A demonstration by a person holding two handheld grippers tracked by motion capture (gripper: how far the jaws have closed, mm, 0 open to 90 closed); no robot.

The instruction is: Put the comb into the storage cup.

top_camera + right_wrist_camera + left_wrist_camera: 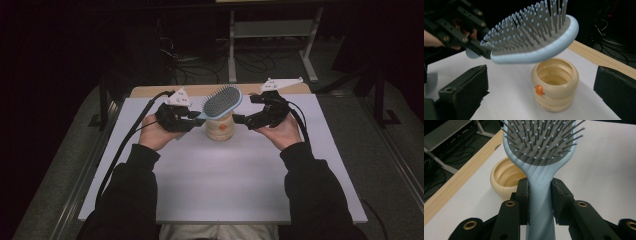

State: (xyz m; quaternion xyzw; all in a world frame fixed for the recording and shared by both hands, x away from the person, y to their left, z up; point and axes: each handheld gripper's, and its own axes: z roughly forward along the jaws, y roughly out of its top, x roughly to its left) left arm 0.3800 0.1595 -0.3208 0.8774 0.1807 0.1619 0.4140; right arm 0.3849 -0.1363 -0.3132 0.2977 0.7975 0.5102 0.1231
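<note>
The left hand-held gripper [540,202] is what we're looking at first: its two black pads are pinching the light blue handle of a hairbrush [540,155], one pad on each side, right where the handle narrows below the head. From the high view the same left hand-held gripper [192,116] sits just to the left of a small cream cup [220,127], with the brush head tilted up and hanging over the cup's open mouth, grey bristle pad facing up and toward us. We can't spot any contact between the brush and the cup; in the right gripper view the blue rim of the hairbrush [534,45] floats clearly above the cup [555,83], a gap showing between them.

The cup itself stands upright on the white table [220,185], toward the far edge, and it's got ribbed sides and a little orange dot on the front. Looks empty inside from what we can see.

The right hand-held gripper [240,119] is just to the right of the cup, held low, jaws pointing at it. Its jaws are spread wide with nothing between the pads; in its own view they stand on either side of the cup, well clear of it, not touching.

Black cables trail back from both grippers along the table toward the person's dark sleeves.
</note>
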